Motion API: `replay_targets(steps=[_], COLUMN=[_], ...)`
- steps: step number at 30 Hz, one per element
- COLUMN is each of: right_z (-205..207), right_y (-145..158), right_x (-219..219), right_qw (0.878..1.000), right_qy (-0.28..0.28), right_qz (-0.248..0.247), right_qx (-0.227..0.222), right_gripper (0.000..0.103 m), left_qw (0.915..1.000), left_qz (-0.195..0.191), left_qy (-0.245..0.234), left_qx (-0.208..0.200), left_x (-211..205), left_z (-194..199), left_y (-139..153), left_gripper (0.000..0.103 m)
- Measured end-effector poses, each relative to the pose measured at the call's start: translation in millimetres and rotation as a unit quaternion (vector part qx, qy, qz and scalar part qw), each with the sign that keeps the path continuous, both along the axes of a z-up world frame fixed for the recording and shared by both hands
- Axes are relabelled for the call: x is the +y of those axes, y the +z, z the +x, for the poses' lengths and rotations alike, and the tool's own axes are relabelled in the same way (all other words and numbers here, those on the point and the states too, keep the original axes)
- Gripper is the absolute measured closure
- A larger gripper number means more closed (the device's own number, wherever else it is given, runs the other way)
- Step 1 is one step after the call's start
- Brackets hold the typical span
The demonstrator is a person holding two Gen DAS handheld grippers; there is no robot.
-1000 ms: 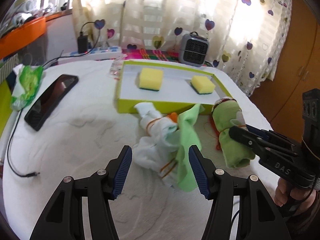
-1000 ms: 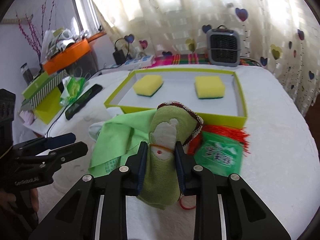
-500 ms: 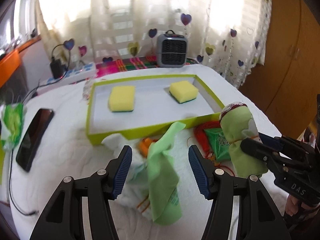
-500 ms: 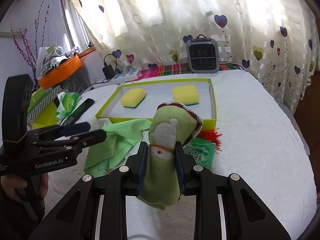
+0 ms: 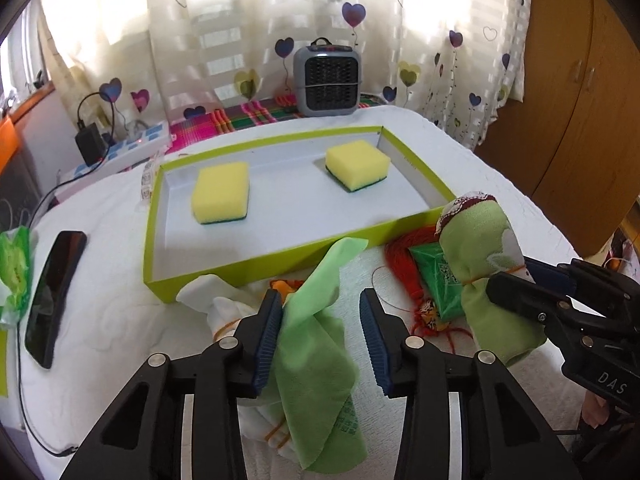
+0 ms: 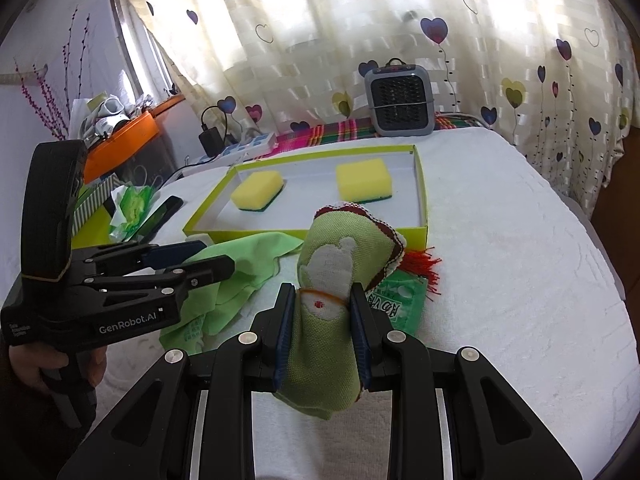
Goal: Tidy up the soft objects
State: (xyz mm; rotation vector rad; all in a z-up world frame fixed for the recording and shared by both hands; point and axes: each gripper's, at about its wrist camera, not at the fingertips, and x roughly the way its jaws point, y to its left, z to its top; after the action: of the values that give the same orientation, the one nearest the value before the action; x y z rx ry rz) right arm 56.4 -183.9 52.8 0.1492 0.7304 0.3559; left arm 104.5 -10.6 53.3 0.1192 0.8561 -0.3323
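My right gripper [image 6: 322, 308] is shut on a green cloth pouch [image 6: 340, 256] with a dark red trimmed mouth, held upright above the bed; the pouch also shows in the left wrist view [image 5: 480, 248]. My left gripper [image 5: 320, 308] is open, its jaws on either side of a light green cloth [image 5: 320, 344] that drapes over a white bundle [image 5: 216, 304]. A lime-edged tray [image 5: 160, 280] beyond holds two yellow sponges [image 5: 220, 198] [image 5: 358, 164]. A green packet with red tassel [image 5: 434, 280] lies by the tray.
A black phone [image 5: 52, 296] and a green wrapper [image 5: 16, 276] lie at the left on the white bedspread. A grey heater [image 5: 328, 76] and a power strip [image 5: 128, 148] stand at the back. A wooden wardrobe [image 5: 580, 100] is at the right.
Both grippers have risen and moved forward toward the tray. The right gripper has lifted the pouch off the bed, uncovering the green packet. The left jaws have narrowed around the green cloth.
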Motion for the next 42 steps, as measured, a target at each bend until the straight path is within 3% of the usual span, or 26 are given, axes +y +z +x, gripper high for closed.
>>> replay_targets(steps=[2,8,15,33,40,42], right_z=[0.6,1.4,2.1,0.3,-1.3,-2.1], right_y=[-1.0,-3.1,-4.1,2.7,14.5,16.4], right_x=[0.3,0.5,-0.1,-2.4,-5.2,-4.8], right_qw=[1.000,1.000,1.000,1.000,1.000,1.000], right_qy=[0.001,0.000,-0.001,-0.002,-0.001,0.000], right_qz=[0.001,0.003,0.005,0.011,0.016,0.016], right_qx=[0.002,0.004,0.007,-0.002,-0.015,-0.018], right_gripper=[0.075,0.075,0.075,0.075,0.075,0.075], left_qw=[1.0000,0.9999,0.9999,0.9973,0.9956,0.9966], left_qz=[0.003,0.015,0.010,-0.061,-0.073,-0.070], left_qy=[-0.001,0.007,0.012,0.009,0.013,0.010], left_qx=[0.007,0.004,-0.006,-0.040,-0.057,-0.043], left_x=[-0.6,-0.3,1.5,12.3,15.7,14.6], left_z=[2.5,5.2,4.6,-6.4,-9.4,-6.1], left_y=[-3.3,-6.3,-3.2,35.3,52.1,47.0], left_gripper=[0.066,0.086,0.095,0.096,0.096,0.096])
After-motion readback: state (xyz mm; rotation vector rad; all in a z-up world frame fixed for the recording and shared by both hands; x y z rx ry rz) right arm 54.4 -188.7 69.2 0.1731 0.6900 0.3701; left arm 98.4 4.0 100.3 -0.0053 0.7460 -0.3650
